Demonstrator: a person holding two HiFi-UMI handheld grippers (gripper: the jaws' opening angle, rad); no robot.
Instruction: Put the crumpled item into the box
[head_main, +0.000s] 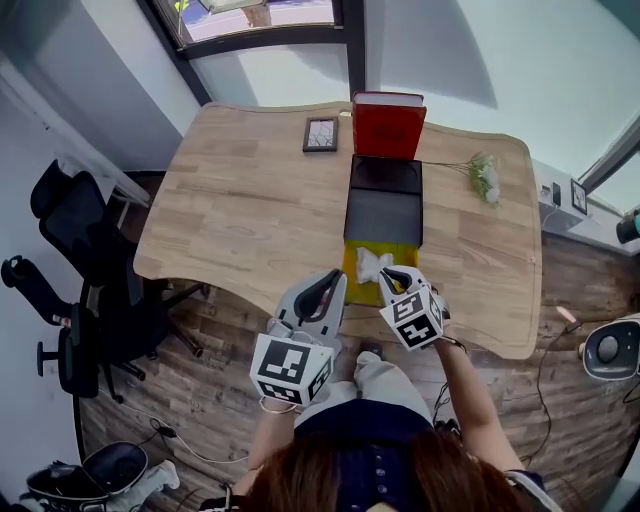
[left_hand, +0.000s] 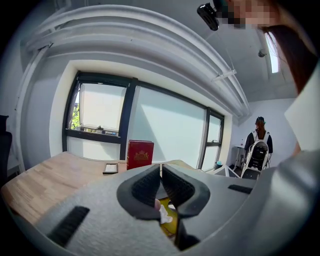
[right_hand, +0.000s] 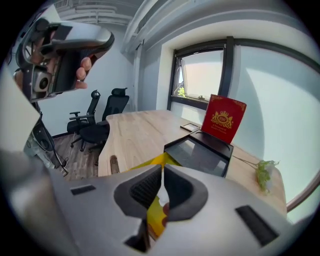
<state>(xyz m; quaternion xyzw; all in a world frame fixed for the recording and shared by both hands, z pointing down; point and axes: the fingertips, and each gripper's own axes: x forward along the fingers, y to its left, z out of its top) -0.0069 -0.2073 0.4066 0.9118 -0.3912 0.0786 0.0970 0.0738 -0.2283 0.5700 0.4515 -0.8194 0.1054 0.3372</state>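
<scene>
At the near edge of the worktop (head_main: 250, 200), the white crumpled item (head_main: 371, 264) lies on a yellow sheet (head_main: 353, 262), just in front of the open black box (head_main: 383, 215). The right gripper (head_main: 390, 275) sits just beside the item and the left gripper (head_main: 335, 283) by the sheet's left side. Both have their jaws closed together, with nothing clamped between them.
</scene>
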